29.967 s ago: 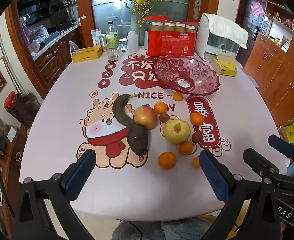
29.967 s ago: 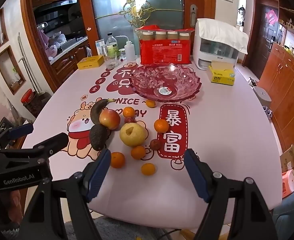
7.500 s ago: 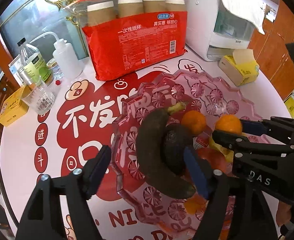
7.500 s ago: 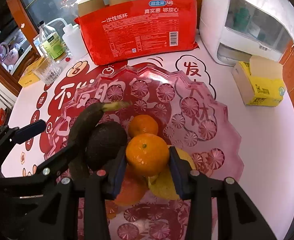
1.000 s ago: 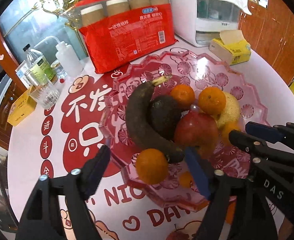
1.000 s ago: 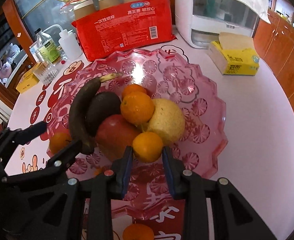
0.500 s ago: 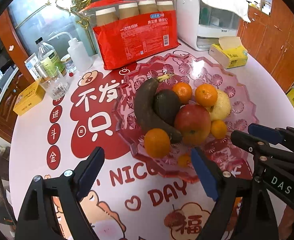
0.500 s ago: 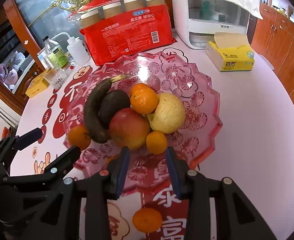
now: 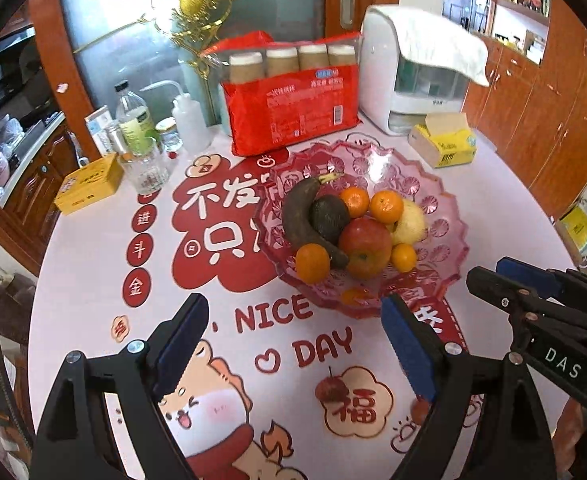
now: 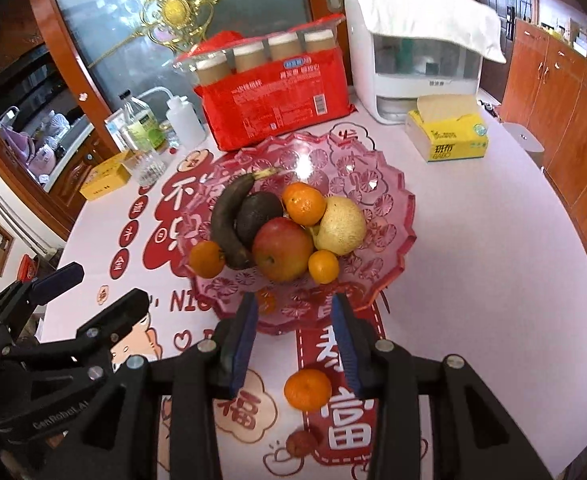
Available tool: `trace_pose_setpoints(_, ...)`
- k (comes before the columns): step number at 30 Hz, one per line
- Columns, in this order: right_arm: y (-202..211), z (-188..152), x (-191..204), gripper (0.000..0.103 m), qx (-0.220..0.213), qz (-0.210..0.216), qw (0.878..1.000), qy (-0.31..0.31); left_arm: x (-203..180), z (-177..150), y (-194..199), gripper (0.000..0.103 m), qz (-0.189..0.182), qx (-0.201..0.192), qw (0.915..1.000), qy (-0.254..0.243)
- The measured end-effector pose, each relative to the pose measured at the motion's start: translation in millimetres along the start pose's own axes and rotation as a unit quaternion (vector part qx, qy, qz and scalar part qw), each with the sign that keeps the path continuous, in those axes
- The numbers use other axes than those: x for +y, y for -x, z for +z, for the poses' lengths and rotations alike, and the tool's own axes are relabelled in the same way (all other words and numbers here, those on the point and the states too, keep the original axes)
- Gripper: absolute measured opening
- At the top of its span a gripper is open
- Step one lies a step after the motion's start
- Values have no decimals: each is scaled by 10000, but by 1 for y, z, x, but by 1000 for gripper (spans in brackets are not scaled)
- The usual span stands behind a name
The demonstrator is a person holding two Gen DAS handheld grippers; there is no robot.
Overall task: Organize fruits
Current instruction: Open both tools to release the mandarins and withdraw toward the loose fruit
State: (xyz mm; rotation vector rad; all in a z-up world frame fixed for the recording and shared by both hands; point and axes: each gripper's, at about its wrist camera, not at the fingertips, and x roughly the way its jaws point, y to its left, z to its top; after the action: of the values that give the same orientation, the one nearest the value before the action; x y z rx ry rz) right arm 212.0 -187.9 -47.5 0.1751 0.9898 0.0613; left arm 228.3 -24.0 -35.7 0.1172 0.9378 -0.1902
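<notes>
Fruits fill the scalloped pink glass bowl [image 10: 389,208] standing mid-table on the white printed tablecloth [image 10: 473,264]. Contents: one blackened banana [image 10: 229,216], one dark avocado [image 10: 258,213], one red apple [image 10: 282,249], one yellow pear [image 10: 341,226] and several orange tangerines, including one on top [image 10: 304,203]. One loose tangerine [image 10: 307,389] and one small reddish-brown fruit [image 10: 300,443] lie on the cloth outside the bowl. Left gripper [image 9: 293,344]: jaws wide, empty. Right gripper [image 10: 295,336]: jaws narrow, parted, empty, above the loose tangerine.
</notes>
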Motion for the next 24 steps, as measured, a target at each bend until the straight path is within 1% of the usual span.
trace_pose_setpoints(3, 18, -5, 2, 39, -86, 62, 9999, 26, 1, -6, 23, 87, 29, -144, 9999, 45)
trace_pose_setpoints(5, 32, -8, 1, 39, -126, 180, 9998, 1, 2, -12, 39, 88, 68, -258, 9996, 84)
trace_pose_setpoints(7, 43, -11, 3, 39, -188, 250, 9995, 1, 1, -16, 52, 92, 92, -335, 9993, 125)
trace_pose_setpoints(10, 61, -16, 6, 40, -321, 295, 9990, 101, 1, -26, 72, 92, 138, -474, 9986, 175)
trace_pose_setpoints(13, 77, -25, 10, 47, -448, 346, 9982, 216, -1, -38, 86, 93, 194, -516, 9983, 212)
trace_pose_setpoints(15, 84, -31, 12, 51, -499, 372, 9976, 291, -4, -46, 93, 93, 203, -522, 9981, 238)
trace_pose_setpoints(19, 95, -45, 13, 52, -528, 395, 9967, 465, -9, -62, 100, 93, 250, -511, 9981, 239)
trace_pose_setpoints(24, 100, -63, 10, 52, -491, 369, 9961, 635, -13, -82, 101, 93, 304, -399, 9981, 347)
